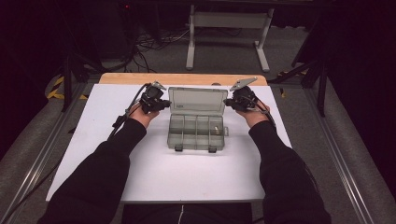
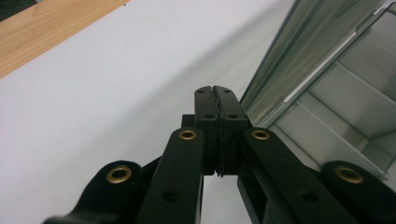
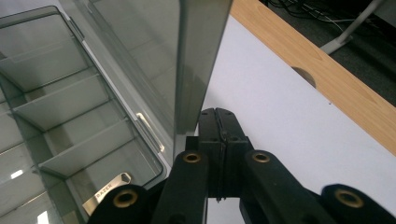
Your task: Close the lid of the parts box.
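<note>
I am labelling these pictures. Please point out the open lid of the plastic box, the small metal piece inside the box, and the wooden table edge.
lid (image 1: 196,99): high view, middle of the raised panel.
metal piece (image 3: 108,187): right gripper view, its flat face.
wooden table edge (image 1: 182,78): high view, middle of the strip.

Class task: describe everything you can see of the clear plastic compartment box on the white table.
The translucent grey plastic compartment box lies at the middle of the white table with its lid raised at the back. Thin dividers split the tray into compartments; two dark latches sit on the front edge. A small silver metal piece lies in a right-hand compartment. The left gripper and right gripper, jaws shut, flank the lid; contact is unclear.
</note>
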The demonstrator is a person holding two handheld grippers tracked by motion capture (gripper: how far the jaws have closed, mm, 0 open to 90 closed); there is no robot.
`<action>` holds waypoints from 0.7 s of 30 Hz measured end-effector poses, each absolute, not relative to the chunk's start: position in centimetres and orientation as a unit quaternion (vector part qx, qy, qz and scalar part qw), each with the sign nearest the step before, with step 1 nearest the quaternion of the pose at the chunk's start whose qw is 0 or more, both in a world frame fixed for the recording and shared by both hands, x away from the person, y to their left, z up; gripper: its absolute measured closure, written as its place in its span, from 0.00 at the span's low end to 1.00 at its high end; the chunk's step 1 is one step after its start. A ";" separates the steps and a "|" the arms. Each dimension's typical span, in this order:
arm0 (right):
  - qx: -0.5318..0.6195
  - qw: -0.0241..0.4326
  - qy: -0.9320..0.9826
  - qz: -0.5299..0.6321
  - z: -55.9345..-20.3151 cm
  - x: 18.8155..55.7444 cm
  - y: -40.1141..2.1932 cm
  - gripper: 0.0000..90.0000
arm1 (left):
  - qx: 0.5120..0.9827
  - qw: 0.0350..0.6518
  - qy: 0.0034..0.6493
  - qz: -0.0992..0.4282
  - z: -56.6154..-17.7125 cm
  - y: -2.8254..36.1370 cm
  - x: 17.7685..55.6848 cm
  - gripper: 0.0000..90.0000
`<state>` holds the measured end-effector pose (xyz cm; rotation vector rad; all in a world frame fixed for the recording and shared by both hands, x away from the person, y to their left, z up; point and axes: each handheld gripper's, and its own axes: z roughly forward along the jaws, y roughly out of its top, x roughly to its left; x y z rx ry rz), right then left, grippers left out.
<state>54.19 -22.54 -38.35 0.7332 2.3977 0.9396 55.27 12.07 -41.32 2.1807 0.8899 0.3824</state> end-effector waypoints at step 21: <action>0.243 0.220 0.881 0.342 -38.0 52.3 -22.6 1.00 | 0.864 0.364 0.320 0.138 -40.5 12.5 54.2 0.99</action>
